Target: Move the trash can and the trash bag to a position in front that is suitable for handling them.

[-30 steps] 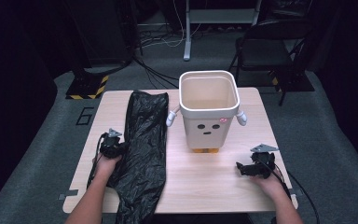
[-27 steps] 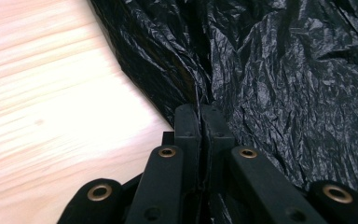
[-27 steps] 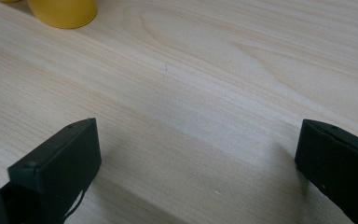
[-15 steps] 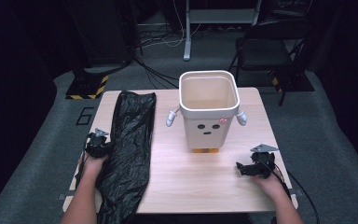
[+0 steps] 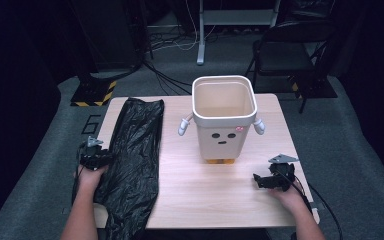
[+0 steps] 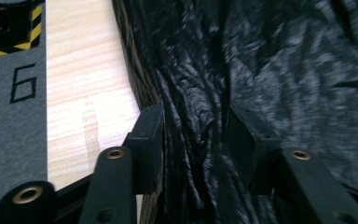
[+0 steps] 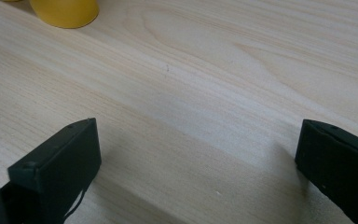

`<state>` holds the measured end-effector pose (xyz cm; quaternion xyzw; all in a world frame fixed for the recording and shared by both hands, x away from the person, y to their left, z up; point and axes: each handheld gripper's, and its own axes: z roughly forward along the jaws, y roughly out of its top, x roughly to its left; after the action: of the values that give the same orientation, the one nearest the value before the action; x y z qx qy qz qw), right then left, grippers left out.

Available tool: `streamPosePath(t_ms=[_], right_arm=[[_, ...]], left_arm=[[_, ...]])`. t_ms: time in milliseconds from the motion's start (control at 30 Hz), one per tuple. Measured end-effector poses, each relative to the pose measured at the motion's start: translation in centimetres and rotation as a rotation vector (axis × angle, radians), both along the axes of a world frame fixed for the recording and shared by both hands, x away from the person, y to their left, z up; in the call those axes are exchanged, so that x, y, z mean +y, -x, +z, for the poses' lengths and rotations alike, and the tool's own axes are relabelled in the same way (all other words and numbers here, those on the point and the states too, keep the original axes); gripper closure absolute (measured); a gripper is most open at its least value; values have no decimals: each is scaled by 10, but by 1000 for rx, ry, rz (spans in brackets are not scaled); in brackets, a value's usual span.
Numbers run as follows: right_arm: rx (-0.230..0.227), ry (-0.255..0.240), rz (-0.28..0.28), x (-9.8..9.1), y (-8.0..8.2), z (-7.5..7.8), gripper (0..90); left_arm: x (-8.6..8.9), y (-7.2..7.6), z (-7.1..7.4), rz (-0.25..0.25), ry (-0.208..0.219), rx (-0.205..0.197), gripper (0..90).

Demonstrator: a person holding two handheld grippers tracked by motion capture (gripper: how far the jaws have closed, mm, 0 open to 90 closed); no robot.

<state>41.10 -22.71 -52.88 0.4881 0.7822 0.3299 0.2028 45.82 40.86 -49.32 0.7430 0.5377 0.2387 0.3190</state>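
Progress is judged early: the black bag (image 5: 132, 165) is laid flat and unopened along the left part of the table (image 5: 205, 200), its lower end hung over the near edge, and the white bin (image 5: 224, 117) at upper centre is seen unlined. Opening the bag and fitting it in the bin are taken to be left. The left gripper (image 6: 196, 140) is seen at the bag's left edge; its jaws have just been opening, and a ridge of wrinkled film is left between them without being pinched. The right gripper (image 7: 196, 163) is rested at lower right on bare wood, jaws wide apart, nothing held. The bag is noted as glossy, crumpled, thin.
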Motion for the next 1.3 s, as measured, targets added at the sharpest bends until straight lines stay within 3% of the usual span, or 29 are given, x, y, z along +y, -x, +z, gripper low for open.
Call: streamPosePath(t_ms=[167,200,300,333,400,533,700,833,933,1100,1300], right_arm=[[0,16,17,-1,-2,0,0],[29,14,11,1,-1,2,0],[47,24,4,3,-4,4,0],[77,16,-14,5,-3,6,0],[66,39,11,3,-7,6,5],[74,36,5,5,-6,8,56],[72,36,13,6,-4,13,227],[88,34,-10,7,-2,17,345],[100,49,18,7,0,20,409],[62,46,63,12,7,37,431],[18,22,83,16,16,72,423]], left_arm=[[-2,6,14,-16,31,9,506],[-4,7,17,-27,35,12,502],[-10,10,27,-60,52,5,502],[-12,11,31,-76,51,5,502],[-17,14,37,-98,51,2,501],[-22,17,44,-126,70,-2,494],[-34,21,61,-167,125,-4,492],[-44,24,71,-196,132,-20,487],[-54,26,78,-226,134,-25,482],[-68,28,89,-263,143,-30,473],[-82,31,104,-312,153,-39,445]])
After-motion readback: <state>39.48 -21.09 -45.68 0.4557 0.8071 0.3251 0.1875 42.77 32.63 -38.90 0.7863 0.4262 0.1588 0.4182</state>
